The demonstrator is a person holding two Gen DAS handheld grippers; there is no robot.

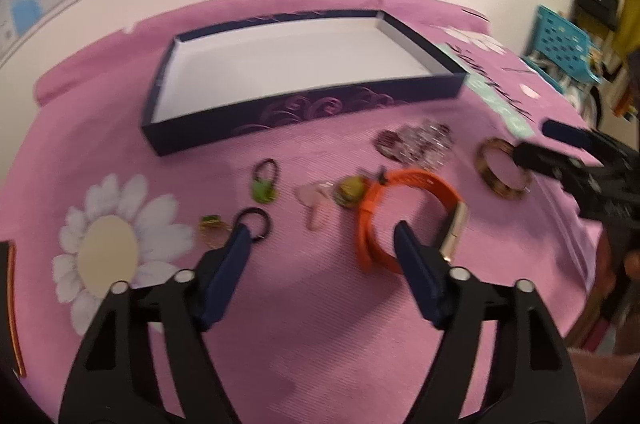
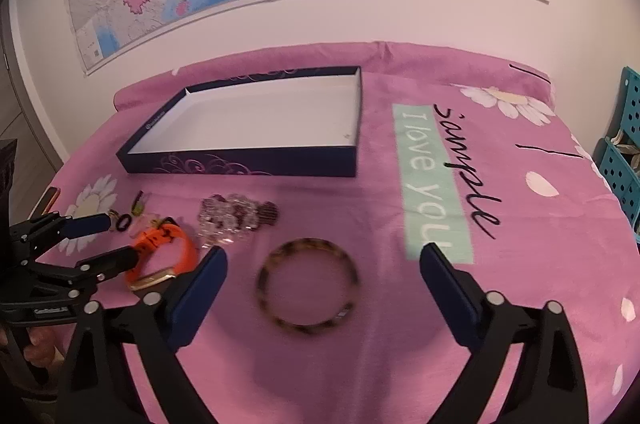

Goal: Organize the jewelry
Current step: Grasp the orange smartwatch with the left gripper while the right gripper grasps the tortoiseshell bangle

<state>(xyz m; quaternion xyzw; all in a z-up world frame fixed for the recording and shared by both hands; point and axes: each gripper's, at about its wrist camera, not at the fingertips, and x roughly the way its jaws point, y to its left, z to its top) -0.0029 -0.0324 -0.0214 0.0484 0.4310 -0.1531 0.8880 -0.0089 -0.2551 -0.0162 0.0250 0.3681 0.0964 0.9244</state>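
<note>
In front of the navy box [image 2: 256, 128], on the pink bedsheet [image 2: 400, 324]: the left gripper [image 1: 324, 236] with fingers wide, bare, beside the orange band [image 1: 400, 212]; the right gripper [image 2: 324, 264] with fingers wide, straddling the tortoiseshell bangle [image 2: 308, 284] untouched.

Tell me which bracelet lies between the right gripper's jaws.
The tortoiseshell bangle, a brown mottled rigid ring lying flat on the pink cloth. The orange band with the gold clasp lies off to the left, and the beaded bracelets farther back.
</note>
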